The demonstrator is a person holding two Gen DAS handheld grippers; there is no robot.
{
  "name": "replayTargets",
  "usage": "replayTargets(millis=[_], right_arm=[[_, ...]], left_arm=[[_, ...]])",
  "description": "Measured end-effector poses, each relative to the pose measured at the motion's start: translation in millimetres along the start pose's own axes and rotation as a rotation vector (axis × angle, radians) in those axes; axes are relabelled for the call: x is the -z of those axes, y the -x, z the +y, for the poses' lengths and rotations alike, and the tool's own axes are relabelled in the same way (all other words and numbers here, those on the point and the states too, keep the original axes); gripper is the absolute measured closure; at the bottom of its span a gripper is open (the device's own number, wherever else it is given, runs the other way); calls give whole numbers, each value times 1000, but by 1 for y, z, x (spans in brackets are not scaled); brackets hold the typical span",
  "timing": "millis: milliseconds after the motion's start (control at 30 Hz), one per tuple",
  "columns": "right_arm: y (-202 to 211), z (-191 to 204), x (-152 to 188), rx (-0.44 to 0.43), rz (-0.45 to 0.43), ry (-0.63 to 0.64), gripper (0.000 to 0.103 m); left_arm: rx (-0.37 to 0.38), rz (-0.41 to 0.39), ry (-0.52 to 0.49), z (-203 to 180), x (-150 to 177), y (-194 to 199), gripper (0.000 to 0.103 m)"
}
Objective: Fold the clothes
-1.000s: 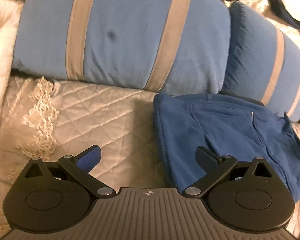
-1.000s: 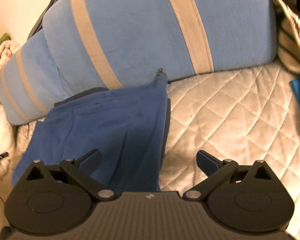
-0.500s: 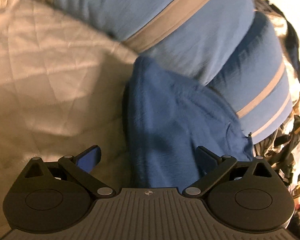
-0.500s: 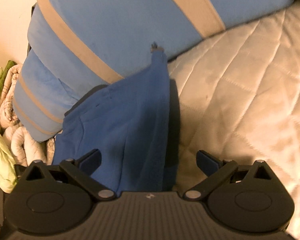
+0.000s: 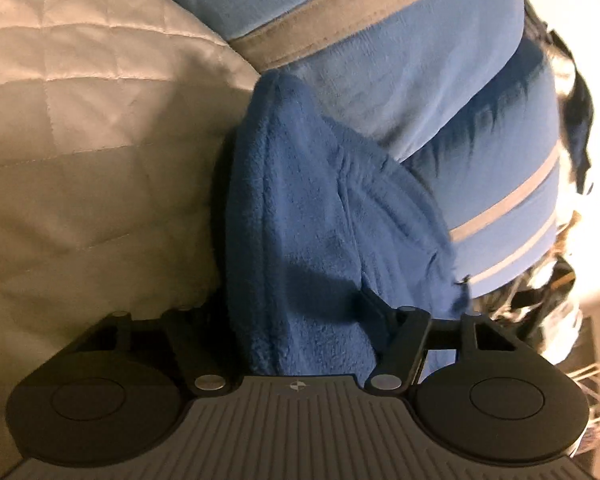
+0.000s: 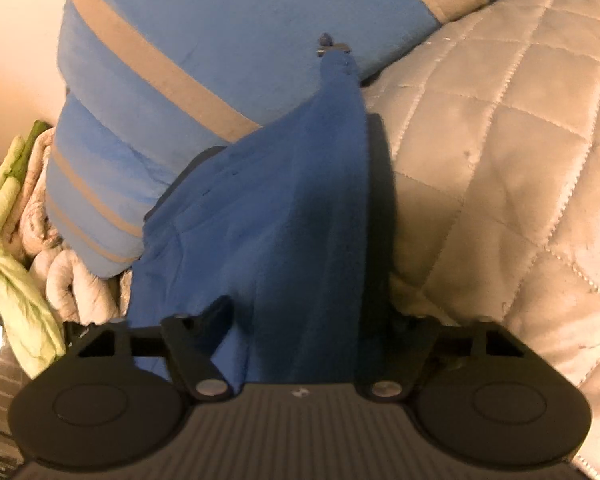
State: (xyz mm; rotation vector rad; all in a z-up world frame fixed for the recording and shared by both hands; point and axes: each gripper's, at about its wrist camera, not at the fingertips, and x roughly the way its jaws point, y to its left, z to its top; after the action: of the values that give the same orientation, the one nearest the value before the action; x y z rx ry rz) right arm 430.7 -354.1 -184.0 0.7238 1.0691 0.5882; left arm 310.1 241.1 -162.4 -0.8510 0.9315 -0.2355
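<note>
Fleece clothing (image 5: 312,240), dark blue and folded over itself, lies on the quilted bedspread (image 5: 84,128) with its far edge pushed up against two blue pillows with tan stripes. In the right wrist view the same garment (image 6: 284,208) runs from the gripper toward the nearer pillow (image 6: 228,28), where a small metal zipper pull (image 6: 332,44) marks its far corner. The left gripper (image 5: 296,312) sits over the near end of the fabric, its jaws drawn in and pinching a thick fold between them. The right gripper (image 6: 304,316) likewise has its jaws drawn in on the cloth, one finger on top of the fabric and the other at its right edge beside the bedspread (image 6: 500,152). A second striped pillow (image 5: 512,184) lies behind the garment toward the bed's edge. Beyond that edge, a pale green cloth (image 6: 16,248) and a white knotted blanket (image 6: 68,276) are bundled.
</note>
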Motion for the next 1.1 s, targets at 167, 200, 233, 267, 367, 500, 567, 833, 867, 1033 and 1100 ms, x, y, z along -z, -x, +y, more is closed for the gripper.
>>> replayTargets(millis=[167,200,233,267,367,500,567,833,867,1033,1100], right_arm=[[-1,5,5,26,-17,8,58],[0,8,5,29,-24,15,66],[3,11,6,38,-30,25,69],[4,16,7,55,-35,38,70],[11,32,7,97,-51,75,75],[26,53,10,109,-87,110,77],[37,63,11,108,-104,124,78],[72,111,20,100,-159,217,79],[77,116,21,98,-170,225,79],[104,142,22,79,-216,261,79],[111,154,23,77,-228,274,79]], left_arm=[[-52,-12,-36,-18,1,4,68],[-69,-16,-53,-24,1,5,72],[-92,-20,-74,-30,2,5,74],[-112,-24,-94,-36,2,6,76],[-166,-47,-132,-56,4,9,80],[-197,-85,-182,-81,9,25,83],[-190,-101,-203,-92,10,34,84],[-178,-157,-274,-129,16,59,85],[-174,-166,-278,-132,16,62,86],[-156,-210,-293,-147,12,85,86],[-153,-224,-305,-155,12,95,86]])
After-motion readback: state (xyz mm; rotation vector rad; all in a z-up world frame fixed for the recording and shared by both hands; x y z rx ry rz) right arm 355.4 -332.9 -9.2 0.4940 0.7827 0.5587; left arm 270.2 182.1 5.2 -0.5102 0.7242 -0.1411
